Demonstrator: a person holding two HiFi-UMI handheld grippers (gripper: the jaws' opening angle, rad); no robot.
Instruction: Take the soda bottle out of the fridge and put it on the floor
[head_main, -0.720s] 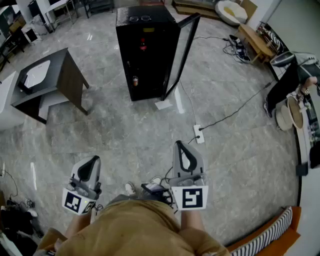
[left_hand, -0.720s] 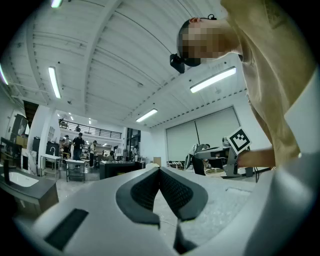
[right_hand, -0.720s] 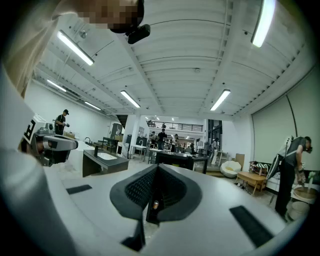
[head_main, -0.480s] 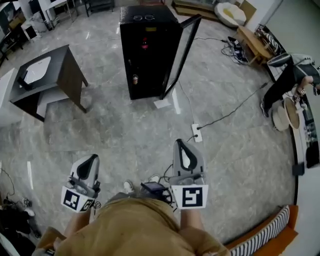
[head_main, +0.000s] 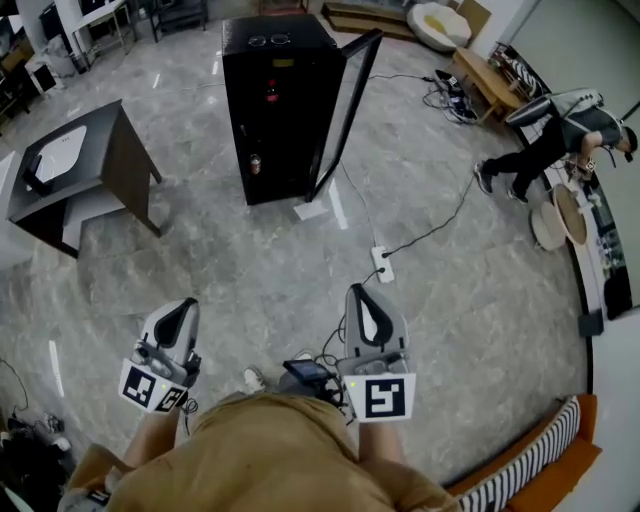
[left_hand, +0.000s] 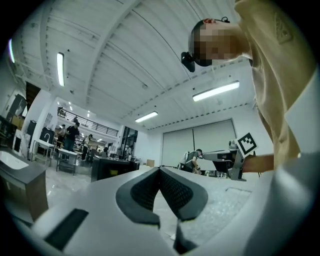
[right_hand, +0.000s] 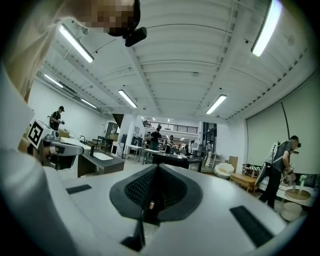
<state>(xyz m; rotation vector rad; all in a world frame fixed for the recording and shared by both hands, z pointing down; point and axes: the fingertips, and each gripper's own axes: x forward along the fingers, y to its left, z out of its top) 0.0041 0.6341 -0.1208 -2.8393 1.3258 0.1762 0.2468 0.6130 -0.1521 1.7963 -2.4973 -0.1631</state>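
Note:
The black fridge (head_main: 272, 110) stands far ahead on the floor with its glass door (head_main: 343, 108) swung open to the right. A small bottle (head_main: 256, 163) stands on a low shelf inside, and something red (head_main: 270, 95) sits higher up. Both grippers hang close to the person's body, well short of the fridge. My left gripper (head_main: 183, 308) is shut and empty; its jaws meet at the tip in the left gripper view (left_hand: 160, 169). My right gripper (head_main: 362, 296) is shut too, with nothing held (right_hand: 157, 166).
A dark desk (head_main: 112, 150) stands left of the fridge. A white power strip (head_main: 381, 263) and its cable lie on the floor between me and the fridge, near a sheet of paper (head_main: 310, 210). A person (head_main: 560, 120) bends over at the right. A striped sofa (head_main: 545, 465) sits at bottom right.
The head view has shifted slightly, and the person at the right has come further into view. Both grippers stay shut and low by the body.

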